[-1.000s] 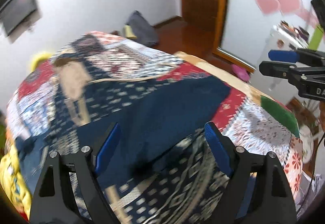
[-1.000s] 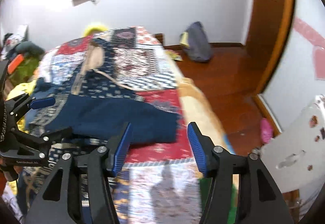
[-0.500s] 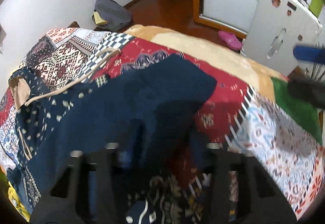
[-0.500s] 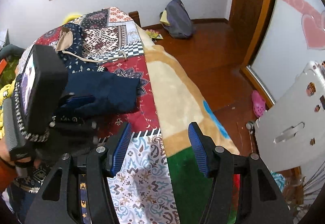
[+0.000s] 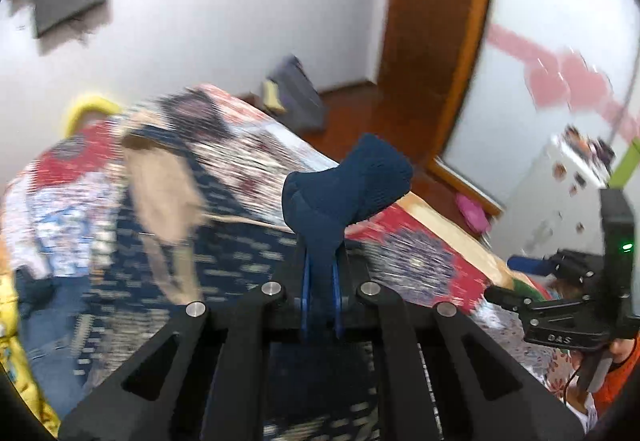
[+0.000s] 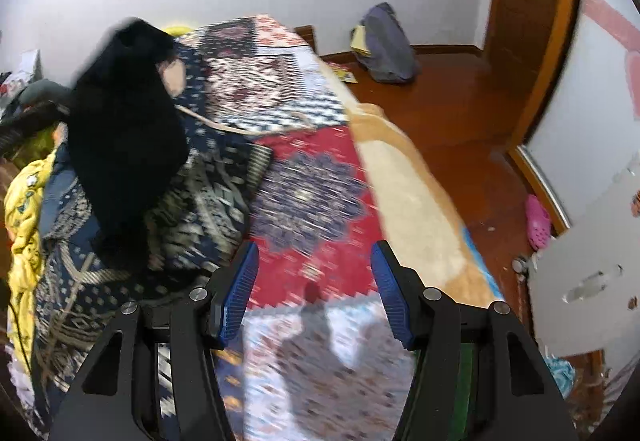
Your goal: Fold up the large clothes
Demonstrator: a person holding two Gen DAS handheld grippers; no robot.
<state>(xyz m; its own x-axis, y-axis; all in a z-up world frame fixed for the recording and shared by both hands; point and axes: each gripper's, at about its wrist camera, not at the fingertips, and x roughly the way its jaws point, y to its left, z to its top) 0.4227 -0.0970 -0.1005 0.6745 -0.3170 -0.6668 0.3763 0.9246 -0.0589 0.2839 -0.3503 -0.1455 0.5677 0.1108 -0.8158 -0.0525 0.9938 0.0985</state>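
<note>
One corner of the navy garment [image 5: 352, 177] is sitting clenched in your left claw [image 5: 320, 281], lifted above the bed [image 6: 316, 169], while your right claw [image 6: 312, 293] is hovering released, with the hanging cloth lying to its left.

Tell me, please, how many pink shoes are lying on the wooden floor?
1: a pink clog on the wooden floor, beside the white fridge and the wall. A second may be hidden behind the fridge.

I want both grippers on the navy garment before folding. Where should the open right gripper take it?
Probably the hanging lower part of the navy garment, coming in from its right. The left gripper already pinches the top, so the cloth drapes free, while the right gripper is empty.
</note>
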